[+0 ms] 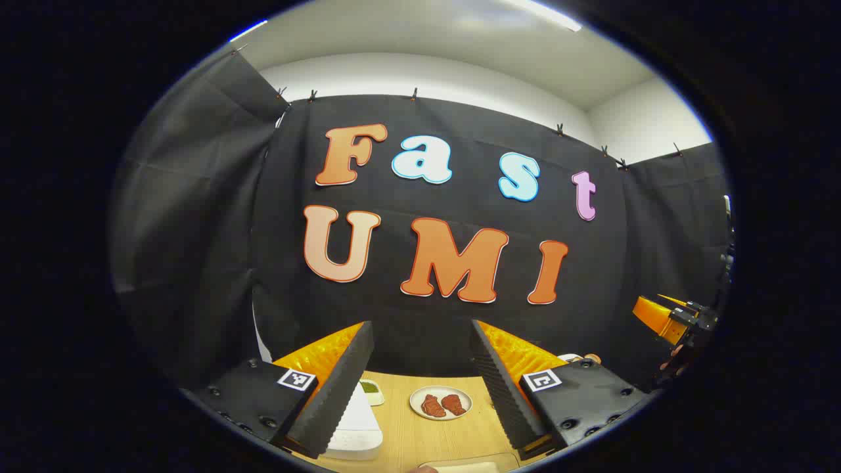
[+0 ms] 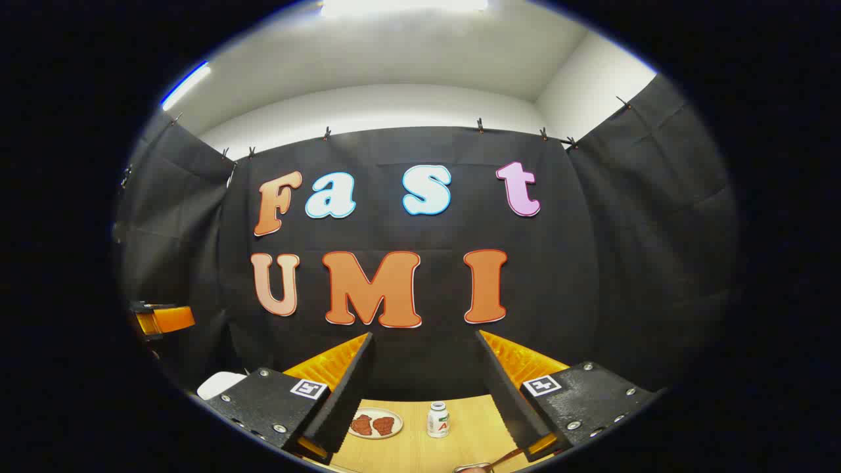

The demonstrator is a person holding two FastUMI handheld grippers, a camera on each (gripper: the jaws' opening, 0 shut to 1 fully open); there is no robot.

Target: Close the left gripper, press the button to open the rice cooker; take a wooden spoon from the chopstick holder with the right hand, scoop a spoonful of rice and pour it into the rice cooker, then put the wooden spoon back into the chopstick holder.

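Left gripper (image 1: 420,387) spread wide, raised above table (image 1: 427,440). Rice cooker (image 1: 358,427), white, at 7 o'clock behind its left finger. Plate (image 1: 440,402) with brown food between fingers. Right gripper (image 2: 424,394) spread too; small bottle (image 2: 437,419) at 6 o'clock, wooden spoon (image 2: 502,456) handle at 5 o'clock.

bright ceiling strip lights (image 2: 401,6) | sharp focus | strong fisheye bending at edges
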